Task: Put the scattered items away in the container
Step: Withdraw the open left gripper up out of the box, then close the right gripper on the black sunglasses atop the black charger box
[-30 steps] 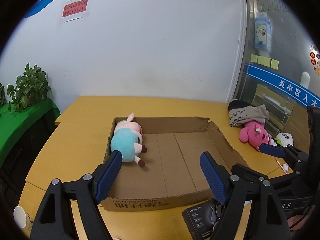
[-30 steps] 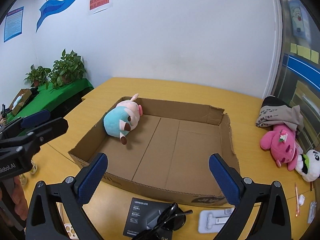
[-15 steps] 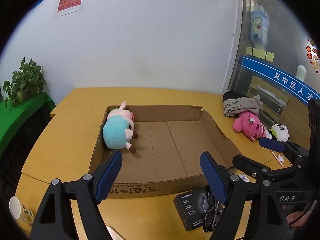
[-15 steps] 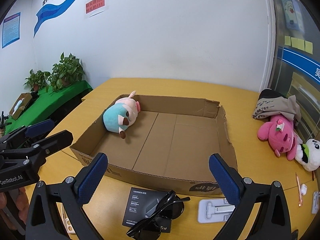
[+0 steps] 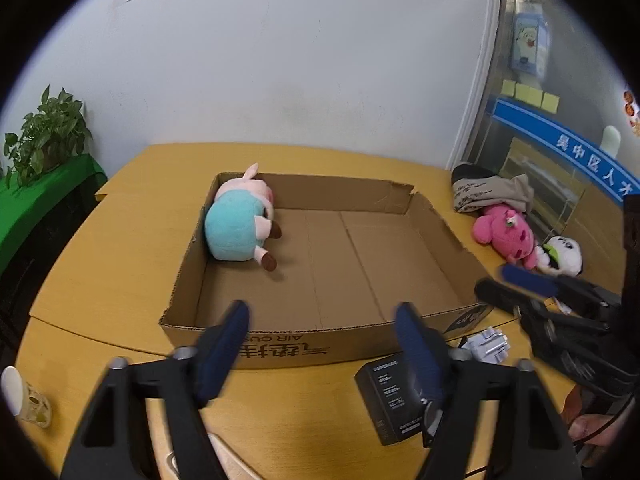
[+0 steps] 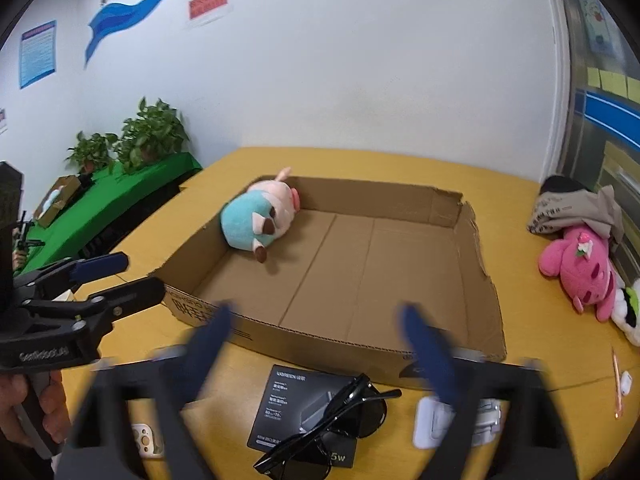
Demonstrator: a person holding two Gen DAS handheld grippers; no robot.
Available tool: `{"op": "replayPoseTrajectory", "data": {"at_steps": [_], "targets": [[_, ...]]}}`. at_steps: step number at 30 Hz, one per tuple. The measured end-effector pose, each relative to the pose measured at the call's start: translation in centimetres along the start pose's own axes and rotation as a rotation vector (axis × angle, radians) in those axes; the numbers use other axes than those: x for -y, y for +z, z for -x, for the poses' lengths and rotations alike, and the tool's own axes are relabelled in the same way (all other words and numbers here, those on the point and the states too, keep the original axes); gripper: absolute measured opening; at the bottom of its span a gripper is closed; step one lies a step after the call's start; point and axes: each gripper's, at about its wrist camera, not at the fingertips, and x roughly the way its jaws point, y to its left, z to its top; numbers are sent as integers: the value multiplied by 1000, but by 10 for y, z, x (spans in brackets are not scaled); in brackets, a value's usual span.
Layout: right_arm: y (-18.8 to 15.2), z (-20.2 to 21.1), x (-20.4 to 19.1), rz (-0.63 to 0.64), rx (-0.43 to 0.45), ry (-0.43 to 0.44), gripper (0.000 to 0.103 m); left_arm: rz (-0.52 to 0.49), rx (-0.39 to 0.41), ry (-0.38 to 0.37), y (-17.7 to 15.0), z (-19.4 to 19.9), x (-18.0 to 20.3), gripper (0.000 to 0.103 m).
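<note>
A smooth wooden table (image 5: 100, 248) is carrying a shallow corrugated cardboard box (image 5: 360, 200). A rounded, fuzzy teal-and-pink pig plush (image 5: 236, 232) is lying in its far left corner, lengthwise along the left wall, head toward the far wall. The left gripper (image 5: 322, 310) is closing on nothing. The right gripper (image 6: 314, 314) is showing blurred jaws, apart and empty.
</note>
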Motion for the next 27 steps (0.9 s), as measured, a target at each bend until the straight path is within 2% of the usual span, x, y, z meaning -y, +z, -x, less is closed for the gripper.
{"op": "replayPoseTrajectory", "data": {"at_steps": [1, 4, 5, 6, 7, 8, 9, 11, 19, 23, 27], "targets": [[-1, -2, 2, -9, -7, -2, 4, 3, -28, -21, 0, -5, 0, 7], [-3, -8, 12, -47, -27, 14, 4, -15, -15, 20, -1, -10, 2, 10], [-4, -12, 16, -67, -44, 28, 17, -18, -11, 39, -1, -11, 3, 16], [-4, -16, 19, -83, -63, 31, 37, -15, -14, 44, 0, -13, 3, 40], [-4, -20, 21, -93, -82, 25, 97, -8, -16, 44, 1, -14, 3, 75], [-6, -23, 23, -103, -82, 18, 100, -1, -10, 47, 1, -15, 2, 86], [-7, -24, 26, -109, -81, 11, 103, 6, 10, 55, 1, -13, 2, 88], [-9, -23, 30, -118, -79, 7, 103, 9, 14, 62, 1, -14, 0, 88], [-32, -15, 65, -162, -121, -34, 103, 37, -81, 32, -20, -31, -9, 88], [-60, -10, 81, -162, -182, -7, 103, 61, -133, -15, -32, -42, -13, 88], [-87, -12, 79, -185, -244, 69, 103, 65, -173, -58, -43, -52, -10, 88]]}}
